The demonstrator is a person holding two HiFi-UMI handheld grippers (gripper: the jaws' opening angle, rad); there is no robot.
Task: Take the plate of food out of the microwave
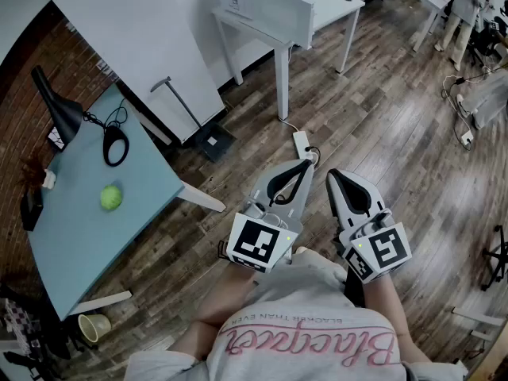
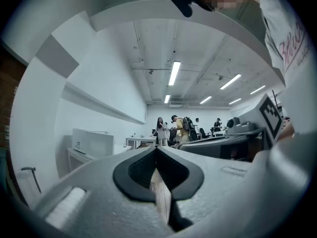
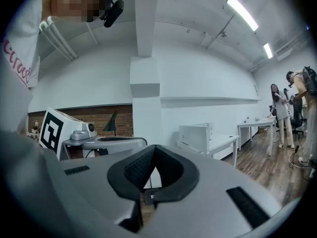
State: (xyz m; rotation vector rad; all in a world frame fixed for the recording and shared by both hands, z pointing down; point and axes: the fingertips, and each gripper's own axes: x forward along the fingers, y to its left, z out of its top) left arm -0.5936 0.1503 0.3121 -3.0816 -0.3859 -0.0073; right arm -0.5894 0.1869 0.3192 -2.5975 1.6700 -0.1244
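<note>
No microwave and no plate of food show in any view. In the head view both grippers are held level, close in front of the person's body, over the wooden floor. My left gripper [image 1: 307,163] has its jaws together with nothing between them; in the left gripper view its tips [image 2: 156,150] meet and face an open office. Beside it, my right gripper [image 1: 332,175] is shut and empty too. In the right gripper view its jaws [image 3: 154,148] point toward a white pillar and a brick wall.
A teal table [image 1: 87,213] at the left bears a green ball [image 1: 111,198] and a black lamp [image 1: 59,105]. A paper cup [image 1: 94,327] stands below its near corner. White desks [image 1: 278,14] stand ahead, a power strip [image 1: 302,143] lies on the floor, and people [image 1: 464,10] stand far right.
</note>
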